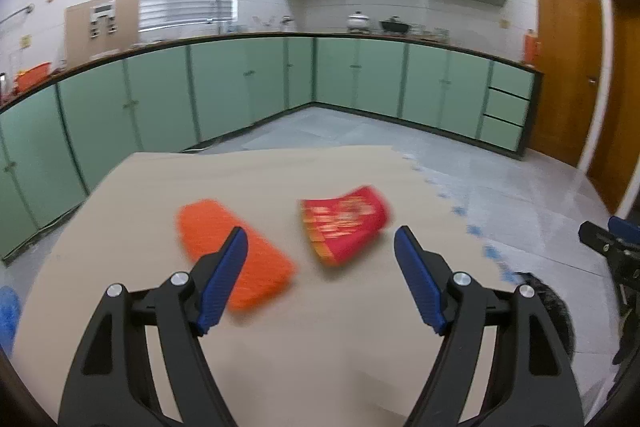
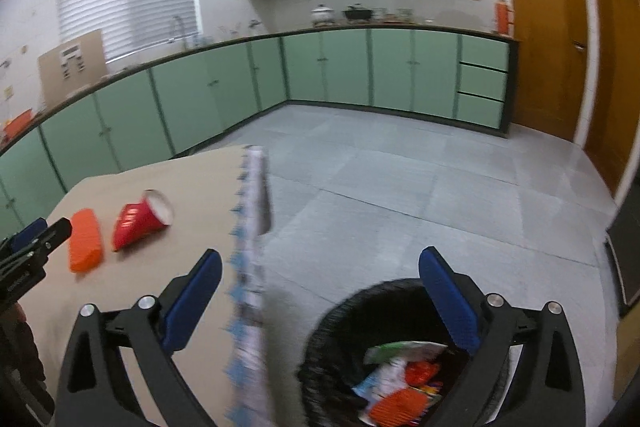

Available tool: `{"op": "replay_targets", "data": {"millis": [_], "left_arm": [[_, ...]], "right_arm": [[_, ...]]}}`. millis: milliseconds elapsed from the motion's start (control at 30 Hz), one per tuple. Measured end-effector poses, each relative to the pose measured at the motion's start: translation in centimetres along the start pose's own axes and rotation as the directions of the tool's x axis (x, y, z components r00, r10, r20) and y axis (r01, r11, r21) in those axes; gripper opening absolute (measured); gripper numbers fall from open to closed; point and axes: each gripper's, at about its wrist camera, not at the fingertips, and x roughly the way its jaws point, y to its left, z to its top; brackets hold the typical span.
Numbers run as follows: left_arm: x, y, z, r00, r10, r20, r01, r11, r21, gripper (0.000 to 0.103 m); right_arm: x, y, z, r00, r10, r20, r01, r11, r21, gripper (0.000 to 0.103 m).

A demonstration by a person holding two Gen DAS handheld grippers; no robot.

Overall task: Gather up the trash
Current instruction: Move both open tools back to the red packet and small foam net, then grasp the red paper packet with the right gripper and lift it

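Observation:
An orange ribbed packet and a red paper cup lying on its side rest on the beige table. My left gripper hovers just before them, open, nothing between its blue pads. In the right wrist view the same orange packet and red cup lie far left. My right gripper is open and empty above a black bin, which holds wrappers and an orange piece. The left gripper's tip shows at the left edge.
The table's right edge carries a blue-and-white trim, right beside the bin. Green cabinets line the far walls, with grey tiled floor between. Wooden doors stand at the right.

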Motion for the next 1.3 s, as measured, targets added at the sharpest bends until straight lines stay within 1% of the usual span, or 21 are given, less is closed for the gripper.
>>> {"op": "replay_targets", "data": {"millis": [167, 267, 433, 600, 900, 1067, 1167, 1300], "left_arm": [[0.2, 4.4, -0.3, 0.998, 0.065, -0.017, -0.065, 0.997, -0.035, 0.074], [0.6, 5.9, -0.4, 0.996, 0.091, -0.025, -0.092, 0.995, -0.046, 0.074], [1.3, 7.5, -0.1, 0.993, 0.112, -0.04, -0.114, 0.991, -0.065, 0.074], [1.8, 8.7, -0.4, 0.992, 0.117, -0.056, -0.121, 0.99, -0.075, 0.074], [2.5, 10.5, -0.4, 0.989, 0.131, -0.071, -0.137, 0.986, -0.095, 0.074], [2.5, 11.5, -0.4, 0.987, 0.143, -0.073, -0.15, 0.983, -0.109, 0.074], [2.6, 11.7, -0.5, 0.987, 0.144, -0.076, -0.152, 0.981, -0.117, 0.074], [2.6, 11.9, -0.6, 0.987, 0.141, -0.077, -0.15, 0.981, -0.126, 0.074]], "right_arm": [[1.9, 4.9, 0.8, 0.998, 0.068, 0.002, -0.068, 0.996, -0.061, 0.097], [3.1, 7.6, 1.3, 0.994, 0.108, -0.003, -0.108, 0.99, -0.091, 0.097], [4.6, 11.3, 1.8, 0.988, 0.152, -0.002, -0.15, 0.978, -0.146, 0.097], [5.9, 13.7, 2.3, 0.984, 0.18, -0.01, -0.179, 0.97, -0.161, 0.097], [8.4, 16.3, 2.1, 0.978, 0.196, -0.069, -0.206, 0.956, -0.208, 0.097], [10.2, 17.7, 1.8, 0.978, 0.179, -0.108, -0.201, 0.95, -0.24, 0.097], [11.3, 18.1, 1.6, 0.979, 0.153, -0.133, -0.182, 0.954, -0.237, 0.097], [12.6, 18.3, 1.4, 0.974, 0.136, -0.18, -0.175, 0.959, -0.225, 0.097]]}}
